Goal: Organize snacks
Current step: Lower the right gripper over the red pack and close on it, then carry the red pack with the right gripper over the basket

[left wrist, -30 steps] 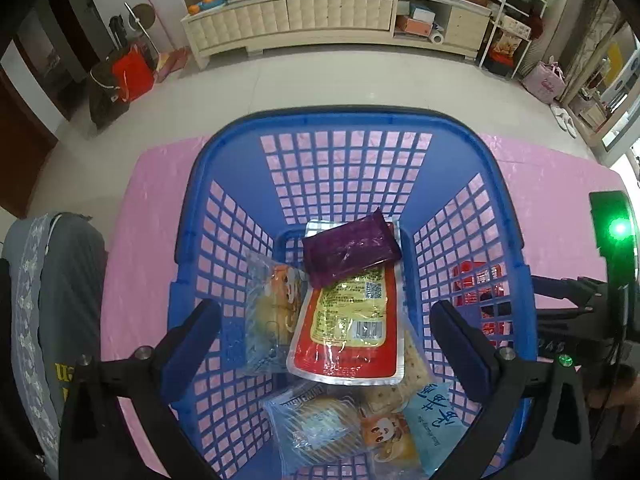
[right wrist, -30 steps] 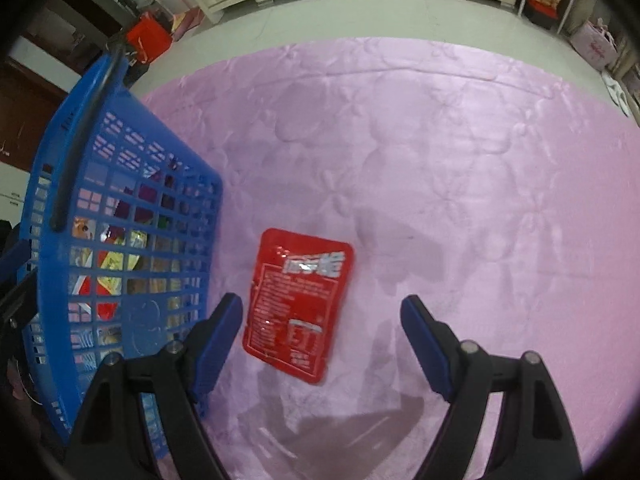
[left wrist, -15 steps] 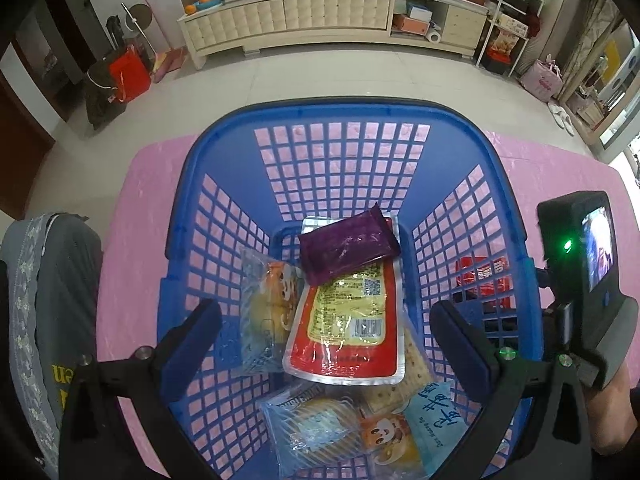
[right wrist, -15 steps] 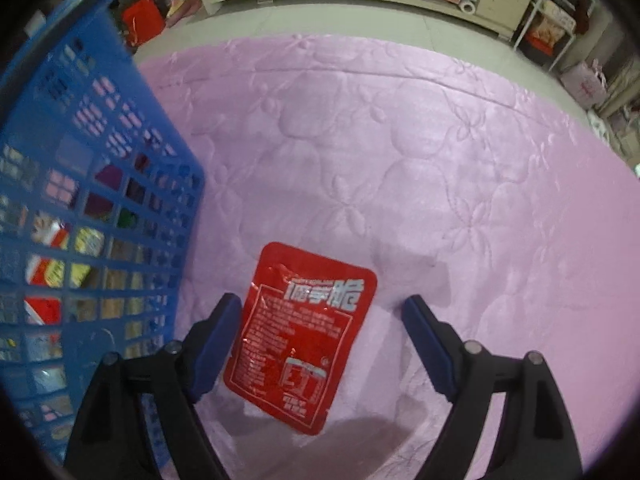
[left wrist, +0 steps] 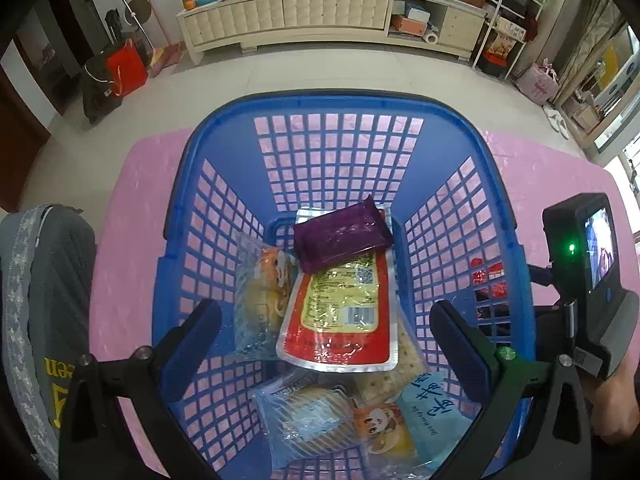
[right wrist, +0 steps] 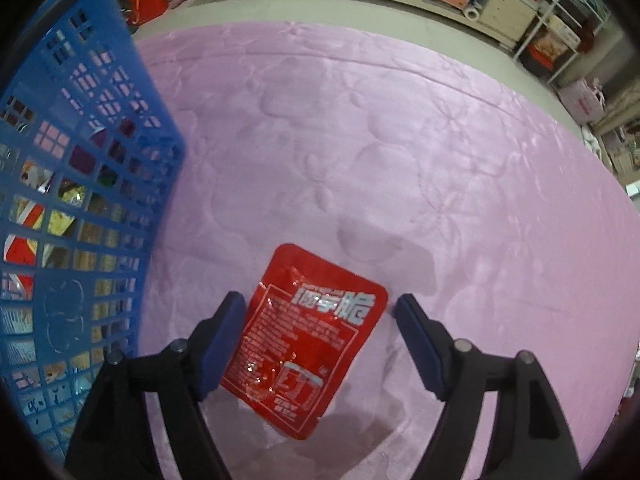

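Note:
A red snack packet (right wrist: 308, 340) lies flat on the pink quilted table (right wrist: 400, 140), just right of the blue basket (right wrist: 80, 200). My right gripper (right wrist: 320, 320) points down over it, fingers astride the packet; its jaws are closing, and the pads stand clear of the packet's sides. My left gripper (left wrist: 326, 324) hangs open above the blue basket (left wrist: 336, 112), holding nothing. Inside lie a purple packet (left wrist: 340, 234), a red and yellow pouch (left wrist: 340, 312), a clear bun bag (left wrist: 260, 300) and blue-white cracker packs (left wrist: 360, 420).
The right hand's gripper with its small screen (left wrist: 592, 280) shows at the basket's right side in the left wrist view. A person's grey sleeve (left wrist: 40, 300) is at the left. Beyond the table are a tiled floor and a long white cabinet (left wrist: 320, 12).
The right gripper came down and closer over the red packet, which now lies between its fingers, and the fingers narrowed a little. The left gripper and the basket's contents stayed put.

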A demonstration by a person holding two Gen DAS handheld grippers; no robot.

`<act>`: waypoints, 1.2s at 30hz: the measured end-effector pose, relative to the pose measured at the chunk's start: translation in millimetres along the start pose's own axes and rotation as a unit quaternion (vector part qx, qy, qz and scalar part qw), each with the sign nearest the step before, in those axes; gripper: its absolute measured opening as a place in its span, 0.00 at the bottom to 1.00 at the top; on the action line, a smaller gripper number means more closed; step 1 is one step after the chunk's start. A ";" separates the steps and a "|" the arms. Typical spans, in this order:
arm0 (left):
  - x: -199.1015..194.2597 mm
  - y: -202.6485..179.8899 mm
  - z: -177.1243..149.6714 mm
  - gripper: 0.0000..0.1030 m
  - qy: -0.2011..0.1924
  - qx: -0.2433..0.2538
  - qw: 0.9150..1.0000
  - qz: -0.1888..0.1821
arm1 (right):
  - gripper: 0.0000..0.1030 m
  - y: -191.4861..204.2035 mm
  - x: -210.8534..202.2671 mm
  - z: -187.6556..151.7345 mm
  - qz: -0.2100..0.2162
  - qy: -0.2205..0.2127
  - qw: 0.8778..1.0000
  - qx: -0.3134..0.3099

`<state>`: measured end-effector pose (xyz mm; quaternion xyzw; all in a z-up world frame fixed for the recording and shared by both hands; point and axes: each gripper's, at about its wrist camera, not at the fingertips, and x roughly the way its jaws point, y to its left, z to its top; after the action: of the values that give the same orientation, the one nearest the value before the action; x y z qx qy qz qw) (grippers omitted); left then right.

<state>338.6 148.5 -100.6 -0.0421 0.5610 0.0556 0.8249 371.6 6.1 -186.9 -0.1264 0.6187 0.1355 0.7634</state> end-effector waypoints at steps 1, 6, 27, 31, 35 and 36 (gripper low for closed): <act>-0.3 -0.2 0.1 1.00 -0.001 0.000 1.000 0.001 | 0.78 -0.6 0.1 1.1 -0.002 -0.001 1.000 0.001; -0.6 -2.2 -2.6 1.00 -0.002 0.004 1.000 -0.003 | 0.79 9.1 -2.5 -11.8 -0.011 0.004 1.000 -0.002; -1.7 1.8 -15.5 1.00 -0.005 -0.011 1.000 -0.025 | 0.36 46.2 -26.1 -45.8 -0.008 -0.031 0.999 0.019; -3.5 -0.7 -18.5 1.00 -0.005 -0.015 0.999 -0.031 | 0.30 48.4 -31.5 -60.5 0.004 -0.030 1.000 0.004; -11.5 -6.2 -20.7 1.00 -0.011 -0.011 0.999 -0.034 | 0.26 34.8 -30.8 -60.8 0.023 -0.025 0.999 0.004; -13.9 -7.6 -21.2 1.00 -0.014 -0.008 0.999 -0.031 | 0.26 33.4 -32.2 -62.8 0.022 -0.024 0.999 0.003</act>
<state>315.0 137.6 -95.4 -0.0655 0.5475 0.0350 0.8335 295.9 12.9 -169.0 -0.1074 0.6034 0.1536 0.7751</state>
